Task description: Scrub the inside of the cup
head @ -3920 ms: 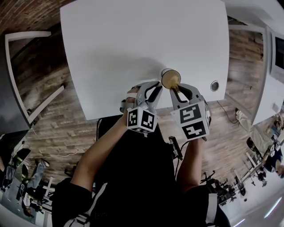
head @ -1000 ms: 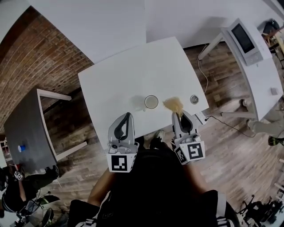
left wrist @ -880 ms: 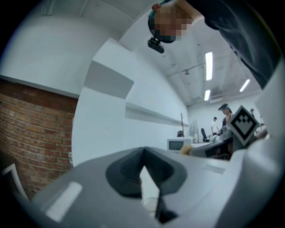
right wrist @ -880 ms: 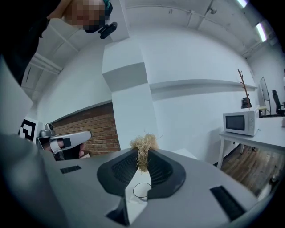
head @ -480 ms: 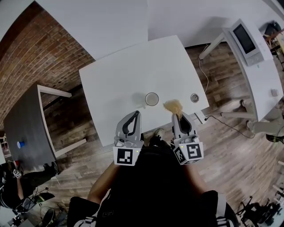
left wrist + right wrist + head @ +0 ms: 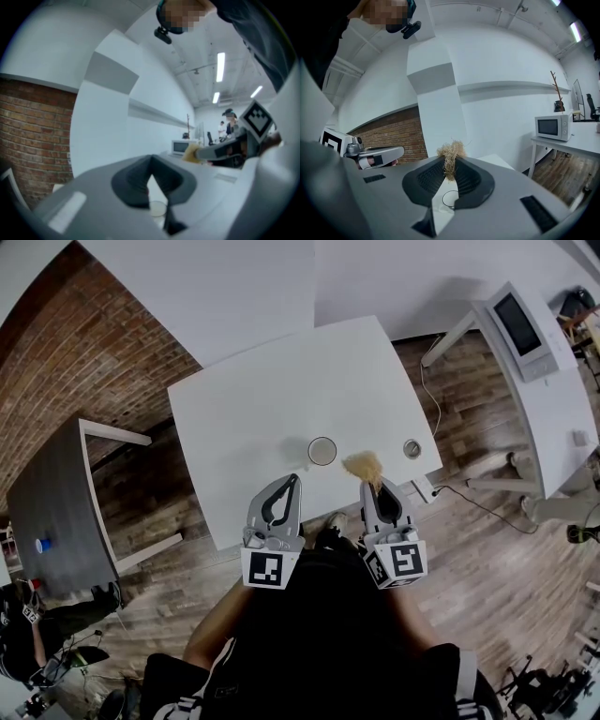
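A clear cup (image 6: 322, 451) stands upright on the white table (image 6: 262, 390), near its front edge. My right gripper (image 6: 367, 486) is shut on a tan fibrous scrubber (image 6: 364, 465), held just right of the cup and outside it. In the right gripper view the scrubber (image 6: 450, 158) sticks up from between the closed jaws, with the cup (image 6: 451, 198) below. My left gripper (image 6: 293, 480) is shut and empty at the table's front edge, short of the cup. In the left gripper view the cup (image 6: 157, 207) shows under the jaws of this gripper (image 6: 151, 162).
A round grommet (image 6: 412, 448) sits in the tabletop right of the scrubber. A microwave (image 6: 514, 329) stands on a second white table at the right. A dark grey table (image 6: 56, 512) is at the left. Around them are a brick wall and a wooden floor.
My left gripper has shifted right and closer to the table's front edge, still shut. The right gripper with the scrubber and the cup have kept their places.
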`<state>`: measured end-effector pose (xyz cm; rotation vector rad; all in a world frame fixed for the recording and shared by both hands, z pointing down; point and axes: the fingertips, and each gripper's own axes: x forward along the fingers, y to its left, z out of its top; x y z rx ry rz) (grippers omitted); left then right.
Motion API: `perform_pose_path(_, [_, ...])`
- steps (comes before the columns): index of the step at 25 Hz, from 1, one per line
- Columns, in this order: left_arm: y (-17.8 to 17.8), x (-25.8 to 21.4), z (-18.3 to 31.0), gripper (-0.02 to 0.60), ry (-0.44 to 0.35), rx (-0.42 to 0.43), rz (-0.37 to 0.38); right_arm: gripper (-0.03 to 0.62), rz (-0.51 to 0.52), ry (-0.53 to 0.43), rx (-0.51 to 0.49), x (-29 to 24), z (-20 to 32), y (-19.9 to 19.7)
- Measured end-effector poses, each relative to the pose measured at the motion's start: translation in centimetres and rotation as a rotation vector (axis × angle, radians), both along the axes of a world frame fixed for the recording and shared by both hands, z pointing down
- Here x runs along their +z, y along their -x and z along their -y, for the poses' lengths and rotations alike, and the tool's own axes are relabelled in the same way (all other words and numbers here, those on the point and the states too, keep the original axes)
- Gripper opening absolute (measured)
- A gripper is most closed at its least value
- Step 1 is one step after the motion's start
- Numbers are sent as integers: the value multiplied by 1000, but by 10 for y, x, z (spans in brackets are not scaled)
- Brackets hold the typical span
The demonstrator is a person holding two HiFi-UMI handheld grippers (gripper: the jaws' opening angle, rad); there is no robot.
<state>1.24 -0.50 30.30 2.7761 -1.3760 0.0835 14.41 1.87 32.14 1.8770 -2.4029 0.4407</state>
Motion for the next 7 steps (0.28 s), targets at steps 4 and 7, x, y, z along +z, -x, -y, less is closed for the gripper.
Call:
perform_pose_path(4, [-2, -1, 1, 5, -8, 3, 0, 40, -8, -2, -2, 1, 0, 0])
perform_pose_path(7, [-2, -1, 1, 5, -4, -6, -11, 40, -14, -2, -6, 1, 1, 0])
